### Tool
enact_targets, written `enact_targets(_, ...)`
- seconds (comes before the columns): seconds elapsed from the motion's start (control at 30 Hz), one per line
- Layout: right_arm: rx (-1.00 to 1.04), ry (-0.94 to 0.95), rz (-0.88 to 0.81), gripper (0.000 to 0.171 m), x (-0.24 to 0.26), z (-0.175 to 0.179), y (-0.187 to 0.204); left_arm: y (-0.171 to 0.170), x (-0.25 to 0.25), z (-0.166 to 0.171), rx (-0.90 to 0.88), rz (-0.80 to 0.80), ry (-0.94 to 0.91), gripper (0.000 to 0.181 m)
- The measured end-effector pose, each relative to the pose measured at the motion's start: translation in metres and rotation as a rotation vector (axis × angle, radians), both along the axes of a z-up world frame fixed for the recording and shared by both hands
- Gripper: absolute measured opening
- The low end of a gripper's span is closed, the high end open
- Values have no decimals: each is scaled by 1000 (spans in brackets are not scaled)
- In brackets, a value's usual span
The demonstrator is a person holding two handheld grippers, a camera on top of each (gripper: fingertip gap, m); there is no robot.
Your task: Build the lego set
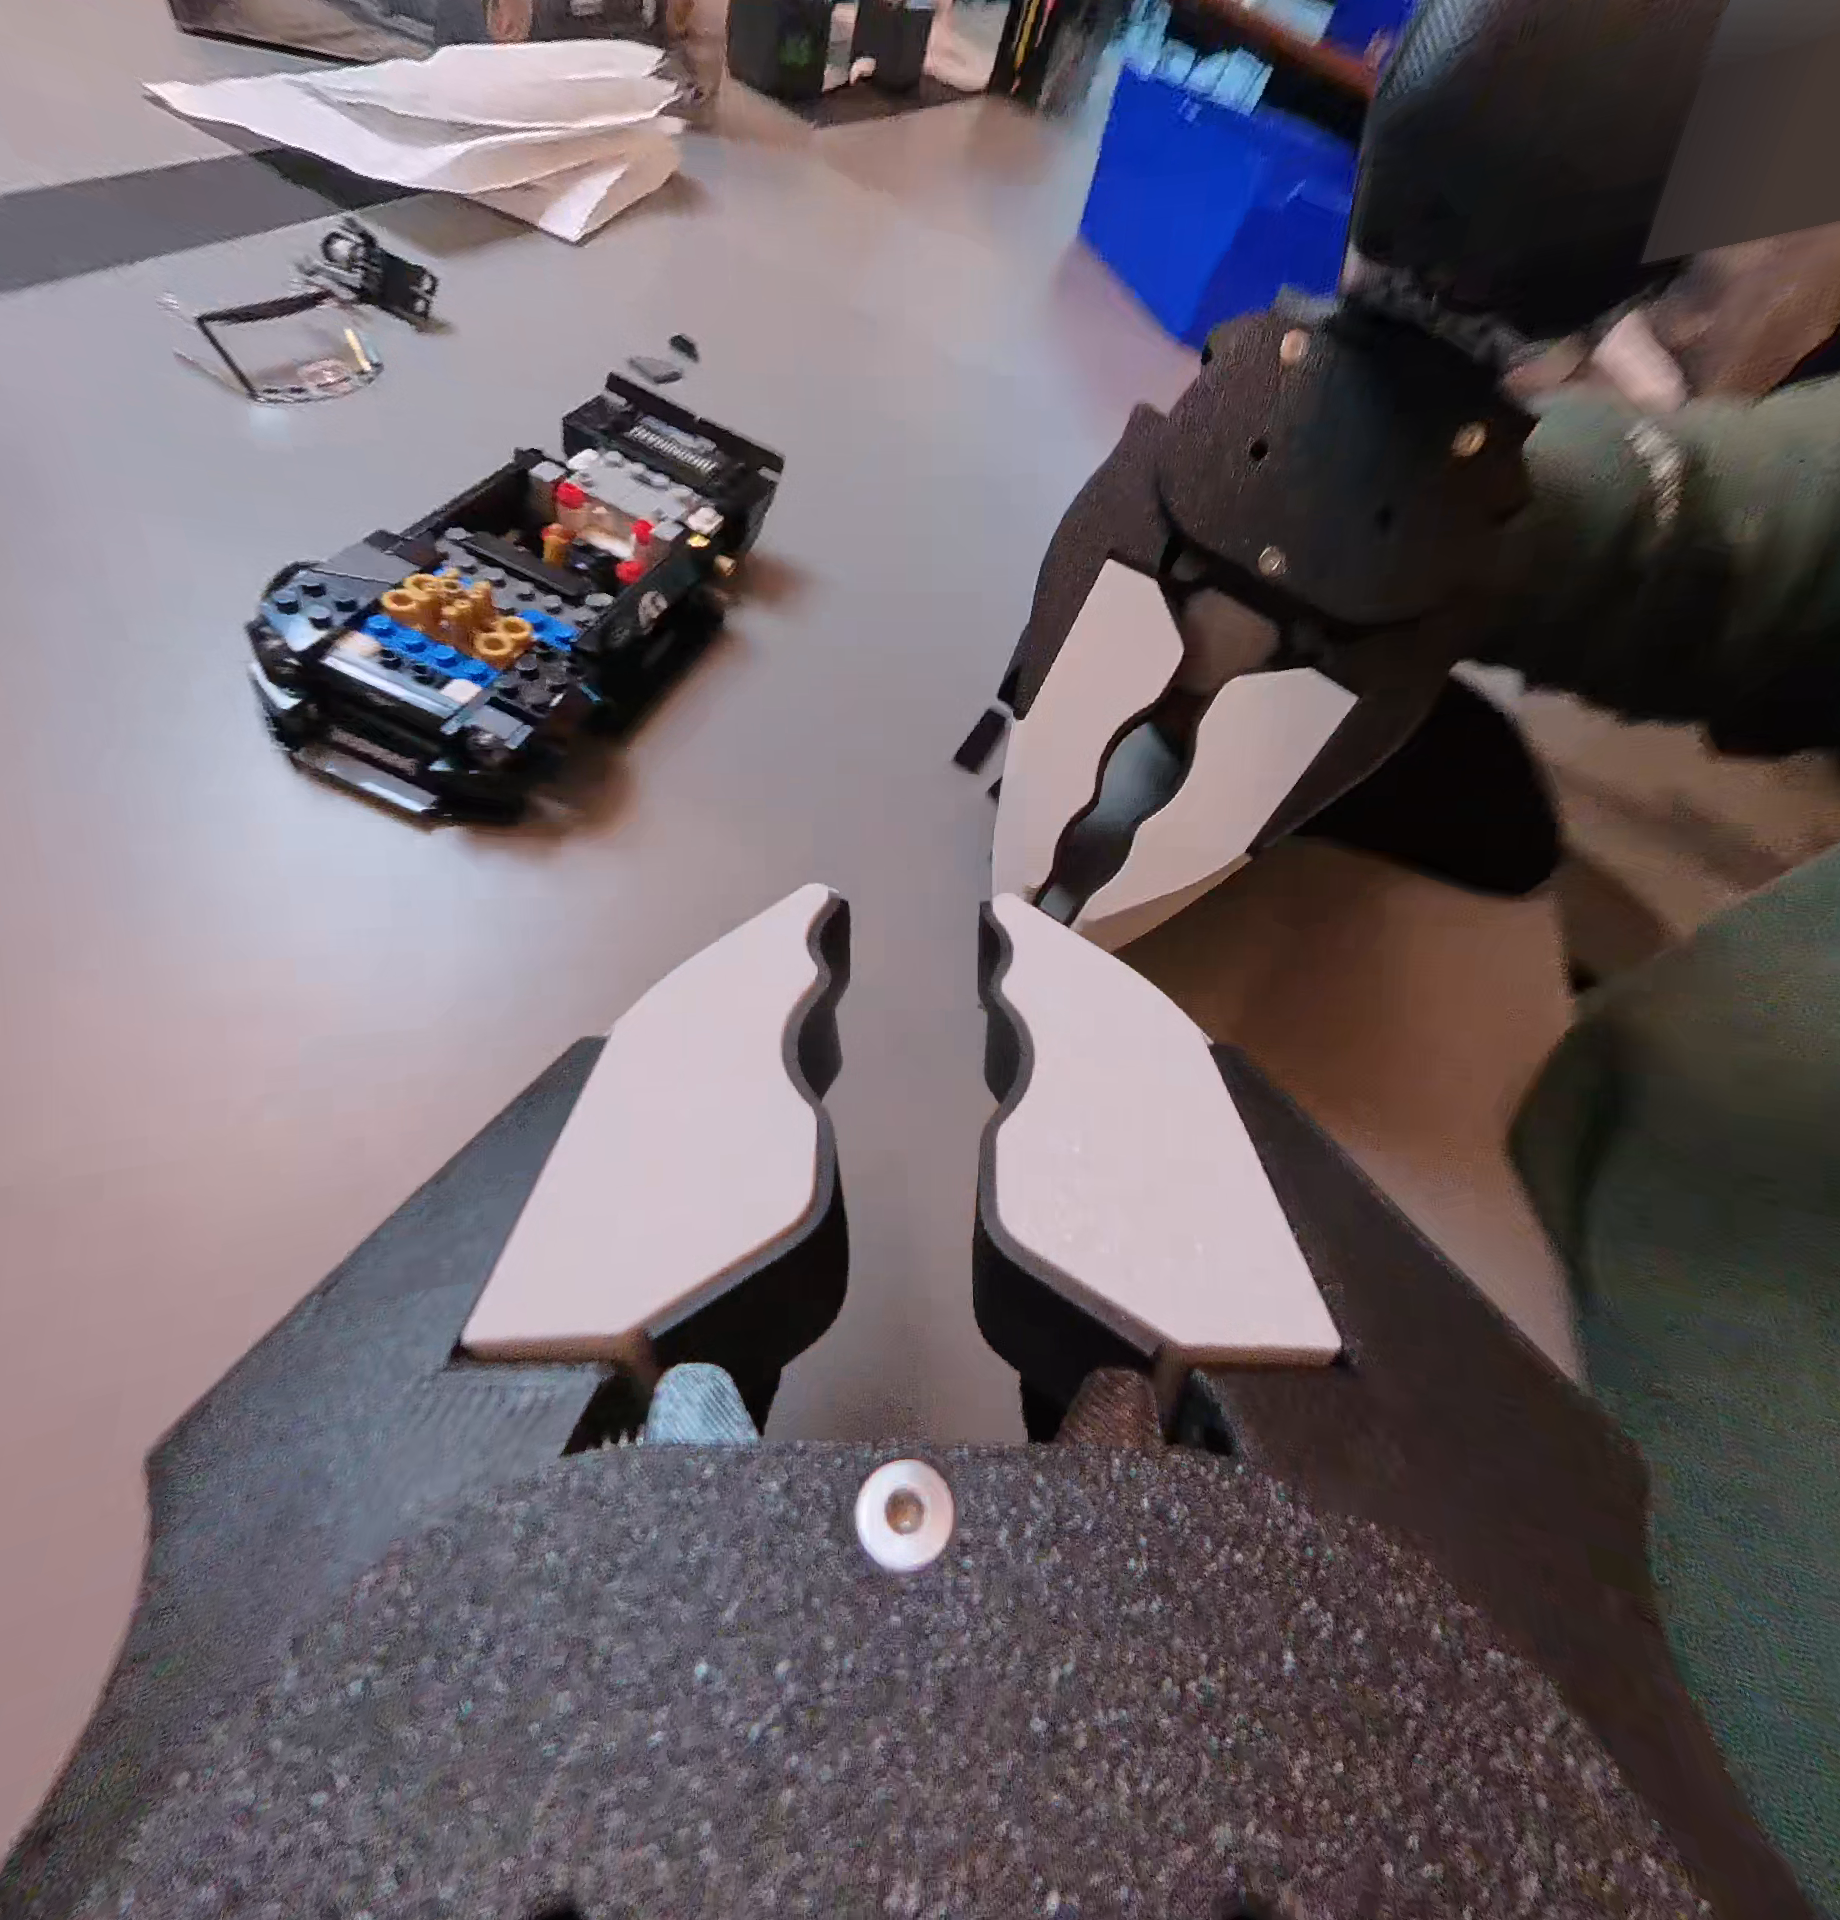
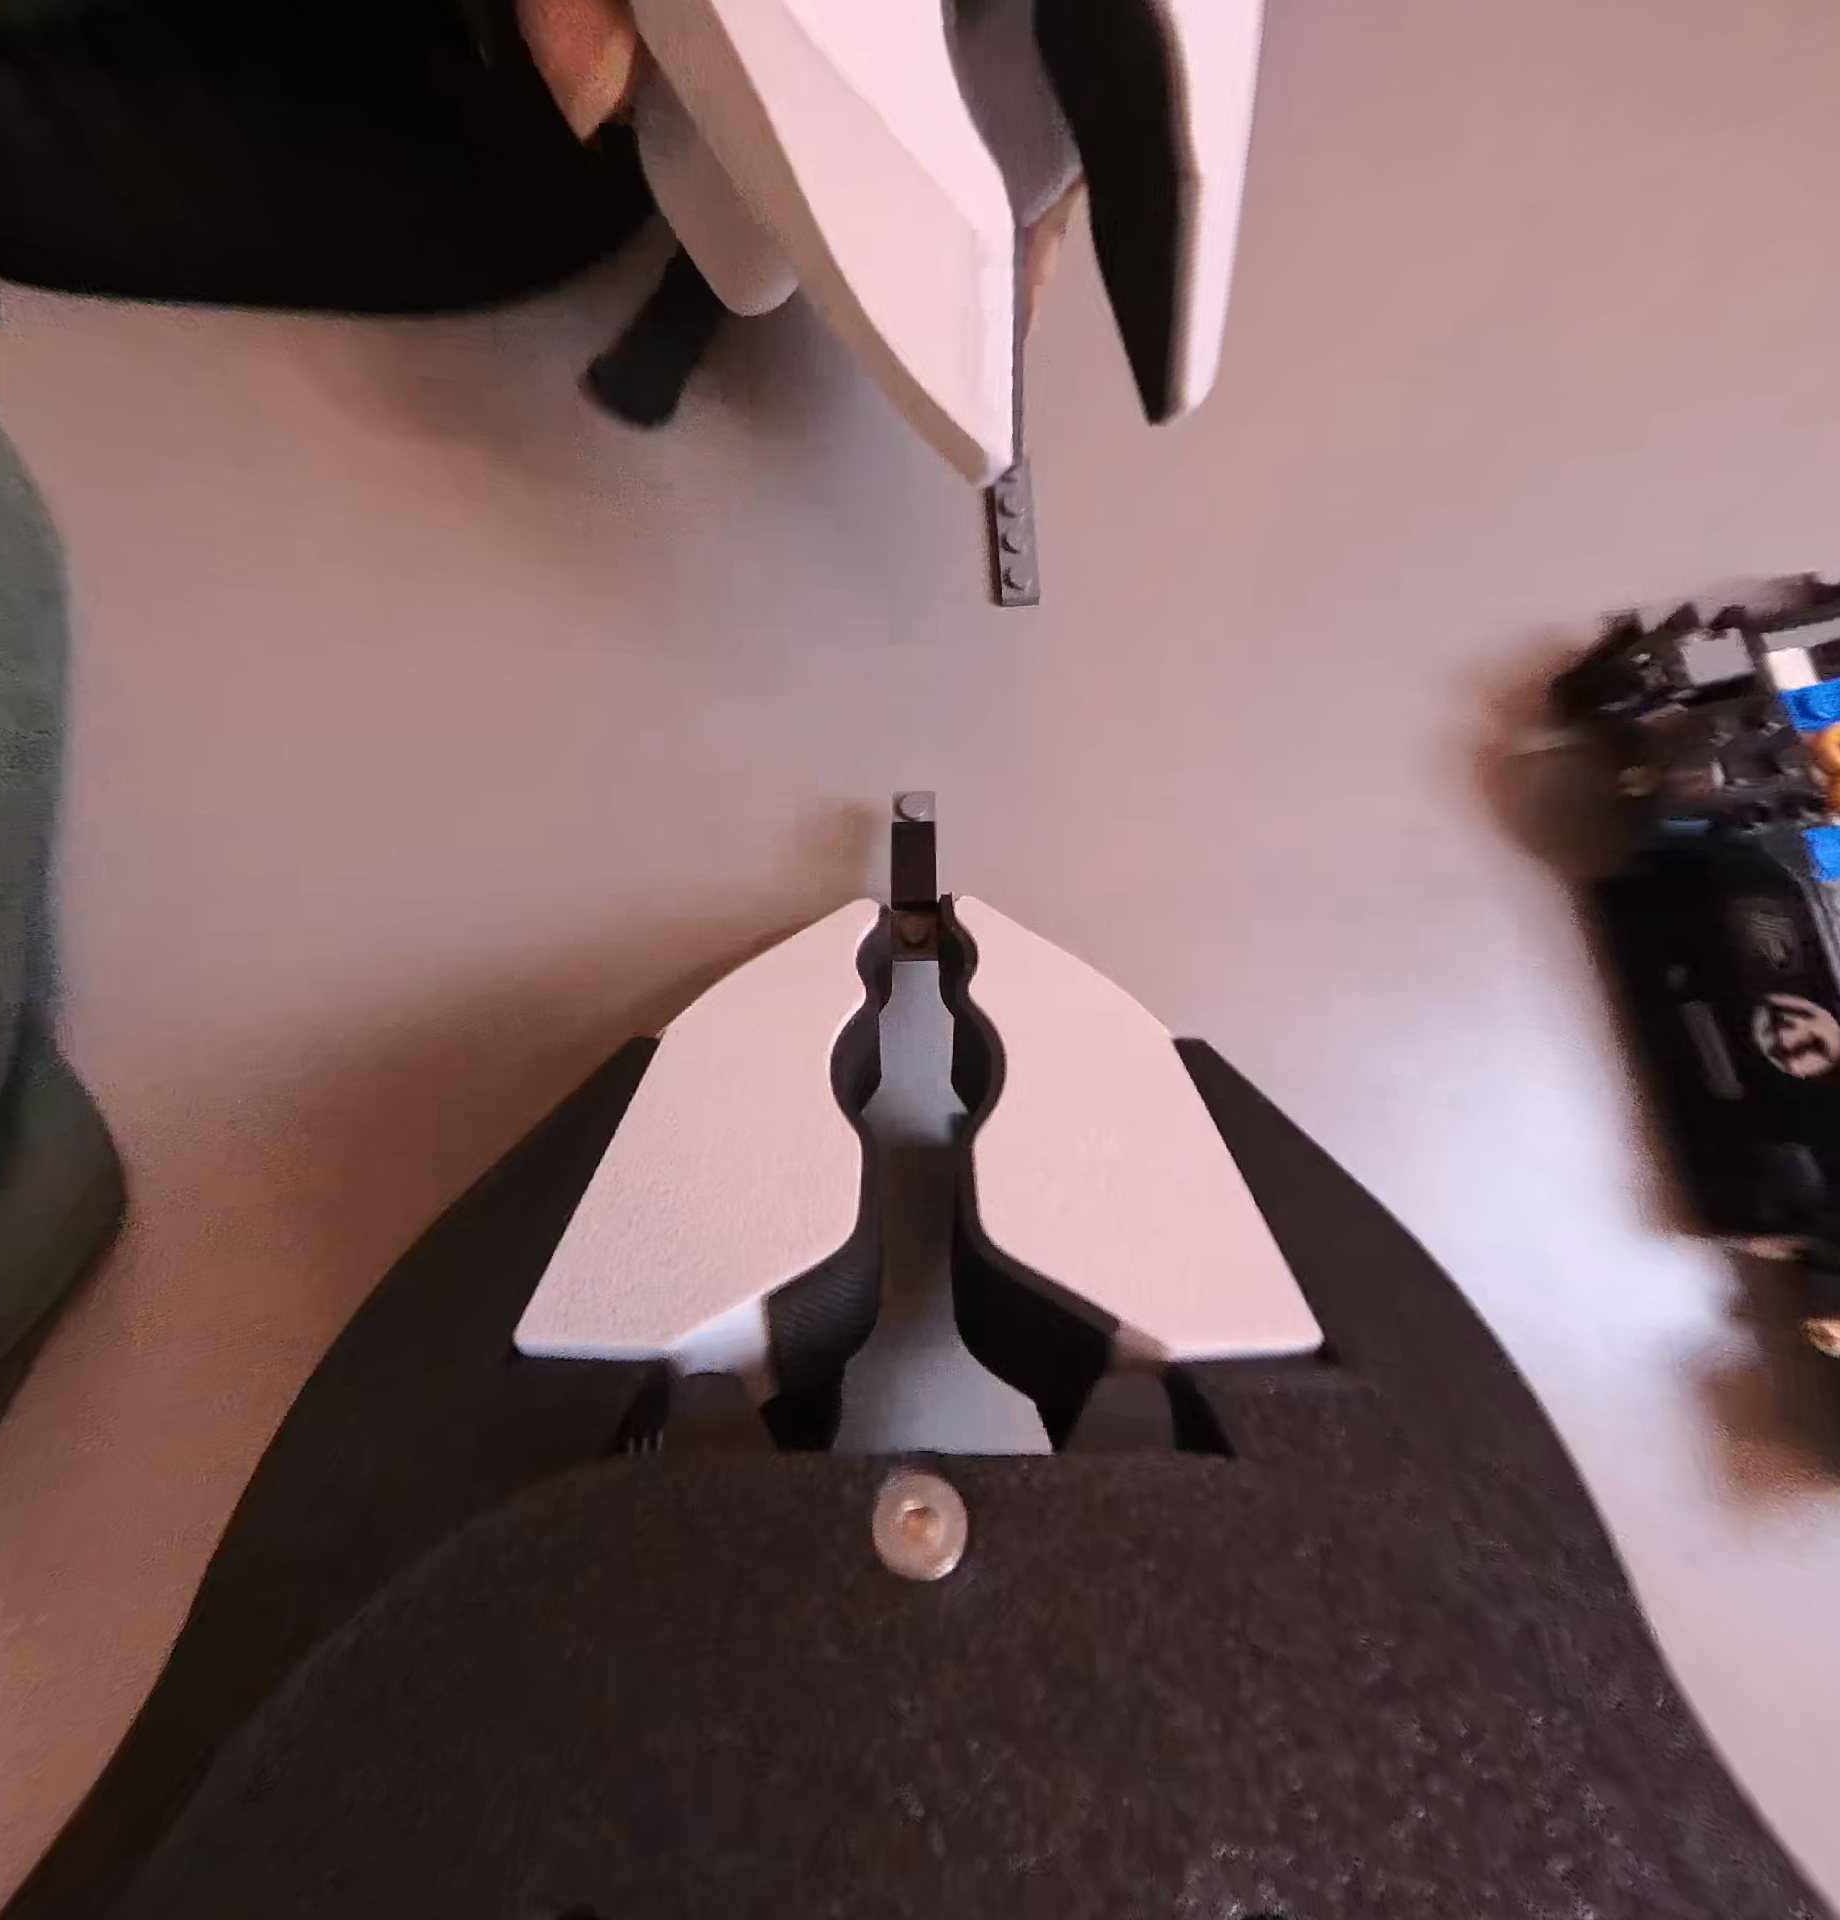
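The partly built black lego car (image 1: 511, 613), with blue and gold parts on top, stands on the grey table (image 1: 168, 935) to the left; it also shows at the right edge of the right wrist view (image 2: 1747, 935). My left gripper (image 1: 916, 914) is open, and only table shows between its fingers. From the right wrist view, a thin grey studded plate (image 2: 1015, 540) sits at the tip of one left finger (image 2: 895, 260), and the other finger stands apart from it. My right gripper (image 2: 914, 914) is shut on a small dark lego piece (image 2: 914, 862) with a grey stud end. The two grippers' tips are close together.
White paper bags (image 1: 428, 125) and a clear bag with parts (image 1: 292, 343) lie at the far left. Small black pieces lie behind the car (image 1: 667, 358) and beside the right gripper (image 1: 983, 738). A blue bin (image 1: 1207, 208) stands beyond the table. A green sleeve (image 1: 1674, 582) is at the right. Left tips to right tips: about 7 centimetres. My left tips are roughly 6 centimetres from the thin grey studded plate (image 2: 1015, 540).
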State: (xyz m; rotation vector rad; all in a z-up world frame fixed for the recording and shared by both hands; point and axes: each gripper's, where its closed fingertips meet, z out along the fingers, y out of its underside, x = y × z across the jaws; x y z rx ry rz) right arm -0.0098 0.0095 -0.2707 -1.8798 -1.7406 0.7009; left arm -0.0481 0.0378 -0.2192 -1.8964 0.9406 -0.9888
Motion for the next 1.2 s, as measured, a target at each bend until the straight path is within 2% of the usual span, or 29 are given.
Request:
enact_targets(0.17,5,-128,45,8,-4,-10,7,0,-1,-15,110,1,153,26)
enact_targets(0.33,27,-191,91,9,-4,-12,10,1,-1,-18,122,-1,170,28)
enact_targets(0.47,41,-162,89,14,-7,-5,12,2,-1,-19,121,3,168,30)
enact_targets(0.6,62,-15,5,20,-5,24,20,4,-2,-17,136,18,166,29)
enact_targets(0.73,114,96,-134,24,17,44,34,7,-4,-13,179,29,163,21)
enact_targets(0.9,122,63,-250,22,59,30,33,12,-9,-11,258,58,192,0)
enact_targets(1.03,125,6,-296,18,82,18,29,18,-14,-12,278,93,223,0)
enact_targets(1.2,125,-42,-280,17,86,11,27,18,-15,-19,309,81,288,0)
